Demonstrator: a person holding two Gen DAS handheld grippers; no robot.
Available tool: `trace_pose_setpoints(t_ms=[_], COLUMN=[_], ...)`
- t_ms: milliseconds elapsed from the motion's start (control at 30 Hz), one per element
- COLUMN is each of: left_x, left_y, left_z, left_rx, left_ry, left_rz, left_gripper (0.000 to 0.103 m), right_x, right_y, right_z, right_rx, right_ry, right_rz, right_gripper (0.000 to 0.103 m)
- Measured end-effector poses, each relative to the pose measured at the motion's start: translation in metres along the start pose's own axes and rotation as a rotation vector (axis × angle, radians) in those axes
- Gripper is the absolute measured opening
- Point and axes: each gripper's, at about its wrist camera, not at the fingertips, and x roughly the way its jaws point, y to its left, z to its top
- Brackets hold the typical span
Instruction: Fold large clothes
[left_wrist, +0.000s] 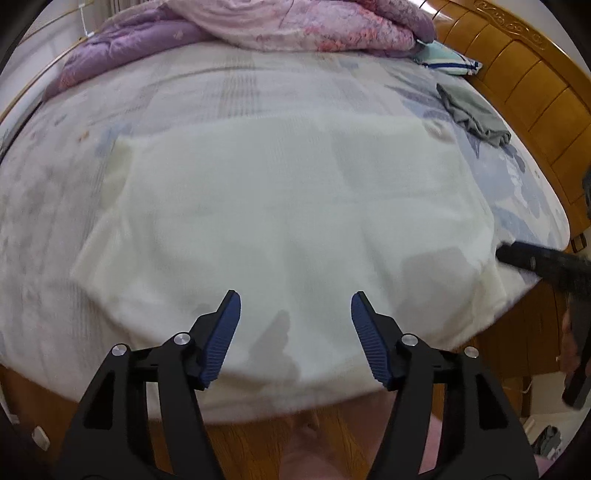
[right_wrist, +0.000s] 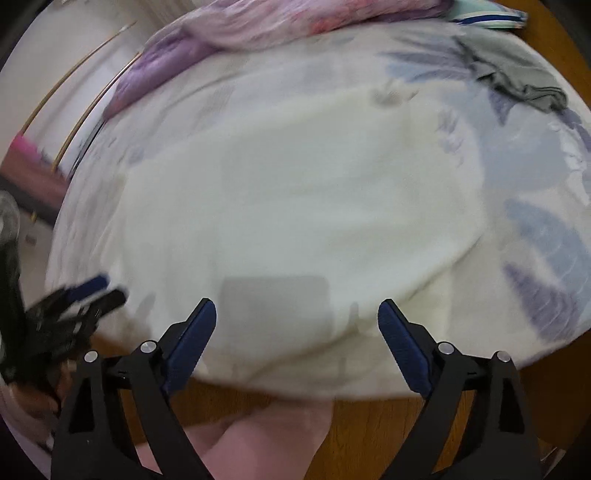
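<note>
A large cream-white garment (left_wrist: 288, 206) lies spread flat on the bed, reaching the near edge; it also shows in the right wrist view (right_wrist: 295, 206). My left gripper (left_wrist: 295, 306) is open and empty, hovering above the garment's near hem. My right gripper (right_wrist: 297, 314) is open and empty above the near right part of the garment. The right gripper shows as a dark shape at the right edge of the left wrist view (left_wrist: 532, 258). The left gripper shows blurred at the left of the right wrist view (right_wrist: 85, 295).
The bed has a pale floral sheet (left_wrist: 55, 192). A purple-pink quilt (left_wrist: 295, 26) is piled at the far side. A grey-green garment (left_wrist: 476, 114) lies crumpled at the far right beside a striped pillow (left_wrist: 447, 59). A wooden headboard (left_wrist: 535, 92) runs along the right.
</note>
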Motion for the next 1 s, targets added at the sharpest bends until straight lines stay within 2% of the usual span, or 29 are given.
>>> trace_pose_setpoints(t_ms=[167, 267, 400, 500, 533, 600, 633, 700, 767, 867, 933, 1000], left_x=[0.014, 0.029, 0.054, 0.065, 0.069, 0.077, 0.081, 0.087, 0.095, 0.110, 0.116, 0.118], left_y=[-0.012, -0.014, -0.022, -0.024, -0.025, -0.026, -0.026, -0.026, -0.024, -0.023, -0.023, -0.024], left_z=[0.039, 0.063, 0.095, 0.114, 0.120, 0.129, 0.135, 0.142, 0.148, 0.150, 0.151, 0.152], left_rx=[0.014, -0.017, 0.026, 0.022, 0.024, 0.024, 0.019, 0.007, -0.014, -0.028, -0.027, -0.021], left_ry=[-0.027, -0.019, 0.014, 0.028, 0.038, 0.057, 0.064, 0.072, 0.085, 0.132, 0.149, 0.158], left_rz=[0.009, -0.023, -0.001, 0.005, 0.010, 0.015, 0.013, 0.009, 0.000, 0.000, -0.003, 0.003], left_gripper=[0.067, 0.068, 0.068, 0.068, 0.068, 0.068, 0.068, 0.068, 0.068, 0.068, 0.068, 0.068], right_x=[0.021, 0.037, 0.064, 0.079, 0.083, 0.102, 0.116, 0.134, 0.137, 0.142, 0.138, 0.132], right_y=[-0.050, -0.076, -0.100, -0.107, -0.108, -0.118, -0.126, -0.138, -0.147, -0.153, -0.142, -0.129], right_z=[0.061, 0.094, 0.117, 0.132, 0.134, 0.141, 0.142, 0.139, 0.134, 0.111, 0.087, 0.072], right_rx=[0.084, 0.143, 0.150, 0.086, 0.065, 0.072, 0.110, 0.181, 0.221, 0.364, 0.348, 0.312], right_ry=[-0.009, 0.014, 0.051, 0.060, 0.051, 0.092, 0.145, 0.205, 0.202, 0.334, 0.411, 0.413], right_rz=[-0.026, -0.010, 0.035, 0.022, 0.047, 0.117, 0.207, 0.347, 0.432, 0.611, 0.637, 0.619], right_gripper=[0.087, 0.087, 0.088, 0.087, 0.087, 0.081, 0.080, 0.083, 0.090, 0.093, 0.093, 0.095])
